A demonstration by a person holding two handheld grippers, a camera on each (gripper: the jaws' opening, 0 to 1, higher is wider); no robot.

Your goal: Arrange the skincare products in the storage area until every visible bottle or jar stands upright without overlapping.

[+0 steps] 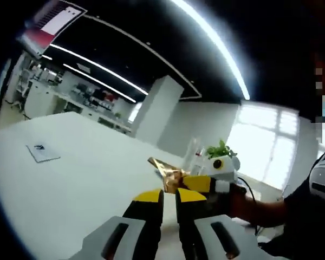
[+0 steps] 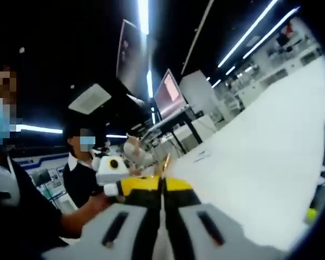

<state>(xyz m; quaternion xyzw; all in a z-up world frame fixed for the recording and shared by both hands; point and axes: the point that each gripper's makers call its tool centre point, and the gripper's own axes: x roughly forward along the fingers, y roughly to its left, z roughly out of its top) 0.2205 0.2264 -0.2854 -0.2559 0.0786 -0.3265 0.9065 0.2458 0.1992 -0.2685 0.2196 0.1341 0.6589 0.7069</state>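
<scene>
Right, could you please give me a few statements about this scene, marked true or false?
1. A small card lies flat on the table. True.
2. The right gripper has its jaws spread wide with nothing between them. False: in the right gripper view they are closed together, with a thin gold foil piece rising from between them.
3. In the left gripper view, a green plant stands beyond the right gripper. True.
4. The table is dark wood. False: it is white.
</scene>
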